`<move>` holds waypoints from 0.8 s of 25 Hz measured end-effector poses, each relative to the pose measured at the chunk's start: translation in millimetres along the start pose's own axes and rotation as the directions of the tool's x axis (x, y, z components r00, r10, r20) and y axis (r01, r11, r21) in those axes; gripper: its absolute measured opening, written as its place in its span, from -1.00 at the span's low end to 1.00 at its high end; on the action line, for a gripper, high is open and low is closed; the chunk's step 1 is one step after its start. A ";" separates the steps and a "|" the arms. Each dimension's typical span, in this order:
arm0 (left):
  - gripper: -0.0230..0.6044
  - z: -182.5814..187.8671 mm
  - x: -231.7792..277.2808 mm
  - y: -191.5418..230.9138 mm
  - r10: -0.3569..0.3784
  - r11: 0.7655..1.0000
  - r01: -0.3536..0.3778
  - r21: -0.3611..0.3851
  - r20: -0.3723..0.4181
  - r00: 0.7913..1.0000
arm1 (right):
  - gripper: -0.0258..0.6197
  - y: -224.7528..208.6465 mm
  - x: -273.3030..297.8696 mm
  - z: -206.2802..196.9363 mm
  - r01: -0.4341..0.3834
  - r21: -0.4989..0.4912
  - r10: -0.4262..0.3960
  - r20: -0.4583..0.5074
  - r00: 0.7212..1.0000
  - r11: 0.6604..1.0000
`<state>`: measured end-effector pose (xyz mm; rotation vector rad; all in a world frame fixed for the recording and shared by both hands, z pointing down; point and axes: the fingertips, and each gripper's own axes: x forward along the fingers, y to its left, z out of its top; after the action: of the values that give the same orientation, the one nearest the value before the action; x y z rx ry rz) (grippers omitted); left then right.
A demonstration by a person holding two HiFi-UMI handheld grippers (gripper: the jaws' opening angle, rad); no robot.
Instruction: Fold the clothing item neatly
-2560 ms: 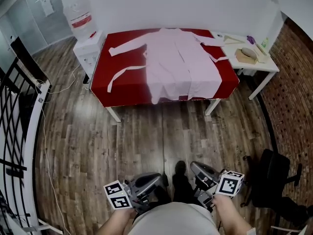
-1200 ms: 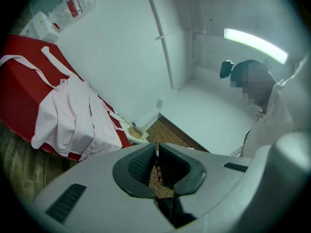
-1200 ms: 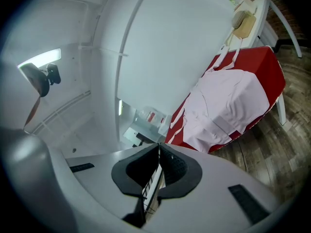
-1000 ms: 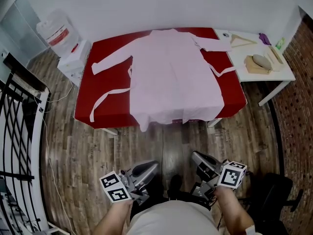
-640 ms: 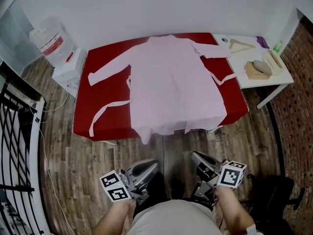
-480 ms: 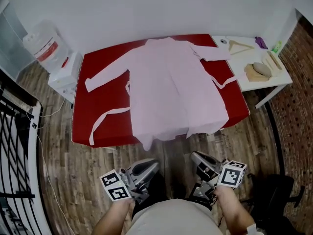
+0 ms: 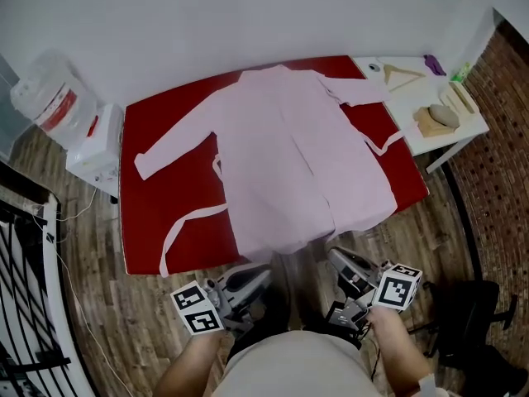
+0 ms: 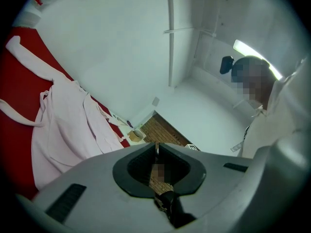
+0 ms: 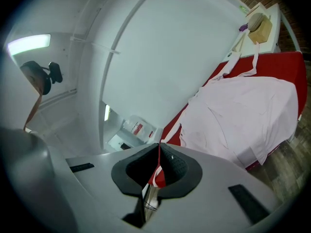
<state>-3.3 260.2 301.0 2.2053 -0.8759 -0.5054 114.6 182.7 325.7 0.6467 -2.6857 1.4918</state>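
Robe [image 7: 289, 155] spread on bed [image 7: 165, 222] | left gripper [image 7: 258, 275], right gripper [image 7: 339, 260] held at waist | fingers together

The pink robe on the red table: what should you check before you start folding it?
1. Robe spread flat on the red table: ok.
2. Hem fully on the table: not ok, it hangs over the near edge.
3. Belt tucked in: not ok, it loops out to the side.
4. Left claw open to grab: not ok, shut and empty.
5. Right claw open to grab: not ok, shut and empty.
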 end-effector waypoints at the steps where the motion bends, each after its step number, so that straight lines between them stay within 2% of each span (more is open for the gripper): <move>1: -0.92 4.0 -1.3 4.0 -0.005 1.000 0.005 -0.001 -0.002 1.000 | -0.88 -0.5 3.9 1.4 0.009 -0.003 -0.009 0.004 1.000 1.000; 11: -0.92 19.9 14.5 35.9 -0.016 1.000 0.015 -0.020 -0.021 1.000 | -0.88 -22.7 13.4 29.2 0.099 -0.039 -0.098 0.029 0.995 0.994; 15: -0.92 27.2 37.2 51.6 0.009 1.000 -0.009 -0.007 -0.044 0.999 | -0.88 -47.7 14.7 59.3 0.120 -0.064 -0.118 0.037 0.992 0.991; 20: -0.92 49.3 74.0 74.8 0.044 0.998 -0.042 0.046 -0.054 0.998 | -0.88 -91.3 19.7 109.8 0.126 -0.096 -0.123 0.036 0.992 0.987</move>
<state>-12.8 145.2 315.0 2.2249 -0.9113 -0.4064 150.1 44.2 343.6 0.8201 -2.6639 1.3226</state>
